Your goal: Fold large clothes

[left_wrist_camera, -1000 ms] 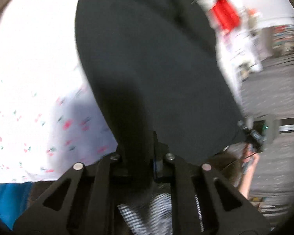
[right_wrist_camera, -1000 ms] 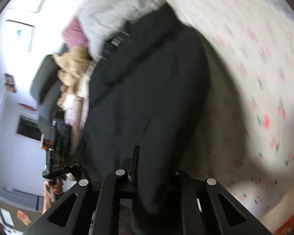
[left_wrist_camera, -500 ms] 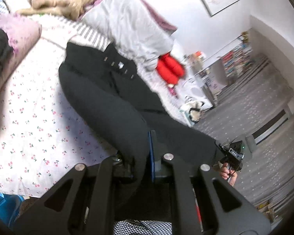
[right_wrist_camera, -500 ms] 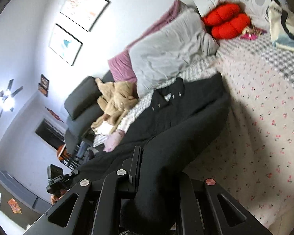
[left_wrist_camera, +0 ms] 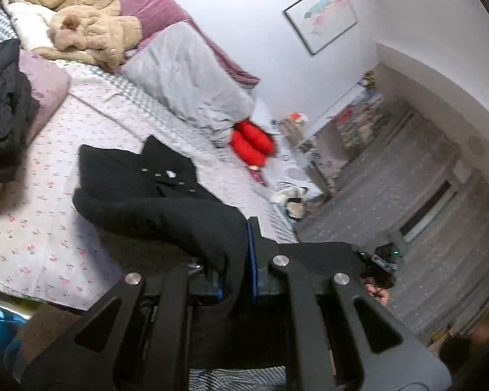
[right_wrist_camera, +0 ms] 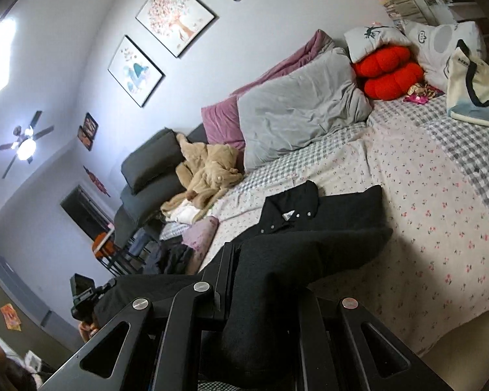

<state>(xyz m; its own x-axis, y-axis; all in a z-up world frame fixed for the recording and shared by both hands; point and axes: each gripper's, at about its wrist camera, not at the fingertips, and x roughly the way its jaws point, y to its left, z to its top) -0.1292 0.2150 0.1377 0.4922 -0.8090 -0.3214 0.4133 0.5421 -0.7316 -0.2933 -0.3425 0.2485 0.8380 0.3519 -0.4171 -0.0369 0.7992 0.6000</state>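
Both my grippers, left (left_wrist_camera: 236,260) and right (right_wrist_camera: 264,280), have their jaws clamped on the hem of a black coat (right_wrist_camera: 309,247). Its collar end lies on the bed (right_wrist_camera: 440,195), near a gray pillow (right_wrist_camera: 296,120) and red cushions (right_wrist_camera: 386,71).

Matt black woven-cloth garment (right_wrist_camera: 309,247) lies on a floral cotton-like bedsheet (right_wrist_camera: 440,202).

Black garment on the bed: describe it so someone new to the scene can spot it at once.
Start at the bed with the cherry-print sheet. The black button-front garment lies across its middle, collar towards the grey pillow, near end lifted by the left gripper and right gripper. Unlike the dark crumpled clothes pile at the bed's edge, it is spread out, with a row of pale buttons.
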